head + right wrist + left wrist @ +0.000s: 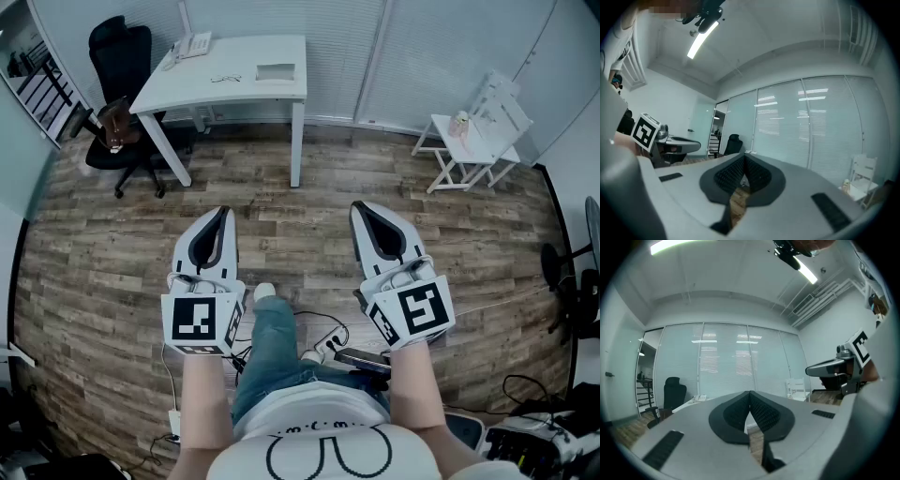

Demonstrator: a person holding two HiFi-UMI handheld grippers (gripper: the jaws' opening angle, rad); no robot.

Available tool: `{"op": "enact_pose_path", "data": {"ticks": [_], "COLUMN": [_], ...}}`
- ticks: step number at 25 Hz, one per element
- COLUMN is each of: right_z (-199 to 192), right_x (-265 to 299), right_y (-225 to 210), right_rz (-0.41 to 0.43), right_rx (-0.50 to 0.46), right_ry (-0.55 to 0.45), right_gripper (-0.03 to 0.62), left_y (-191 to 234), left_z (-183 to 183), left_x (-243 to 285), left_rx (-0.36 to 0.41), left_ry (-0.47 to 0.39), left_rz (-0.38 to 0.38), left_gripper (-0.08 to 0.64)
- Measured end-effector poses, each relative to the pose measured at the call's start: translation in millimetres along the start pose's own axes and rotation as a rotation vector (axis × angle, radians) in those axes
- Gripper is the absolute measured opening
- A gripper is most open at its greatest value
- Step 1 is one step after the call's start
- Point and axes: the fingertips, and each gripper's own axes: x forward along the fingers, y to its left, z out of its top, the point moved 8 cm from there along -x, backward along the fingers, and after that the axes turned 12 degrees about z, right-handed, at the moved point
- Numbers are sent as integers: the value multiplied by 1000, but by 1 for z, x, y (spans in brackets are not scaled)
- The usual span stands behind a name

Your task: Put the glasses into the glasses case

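Both shut & empty, left gripper & right gripper are well short of the thin-framed glasses, lying left-right beside the pale flat rectangular glasses case on the far-left white desk, left nearer; only head view shows them, gripper views just closed jaws.

Open wood floor runs ahead to the white table; an office chair crowds its left end, cables litter the near boards
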Motion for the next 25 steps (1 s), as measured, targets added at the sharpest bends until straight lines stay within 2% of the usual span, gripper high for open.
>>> {"op": "enact_pose_path", "data": {"ticks": [5, 12, 17, 25], "right_z": [-13, -9, -7, -15], "right_x": [55, 182, 263, 323], "right_y": [-18, -51, -72, -98], "right_rz": [-11, 7, -9, -10], "right_rx": [2, -20, -27, -24], "right_ry": [20, 17, 24, 48], "right_gripper": [11, 11, 11, 11], "left_y": [30, 98, 147, 179], "left_z": [-17, -27, -29, -37], "left_x": [52, 168, 243, 304], "left_rx": [19, 5, 3, -5], "left_ry": [8, 9, -2, -4], "left_rz": [-19, -46, -61, -61], "left_gripper": [17, 17, 15, 17]}}
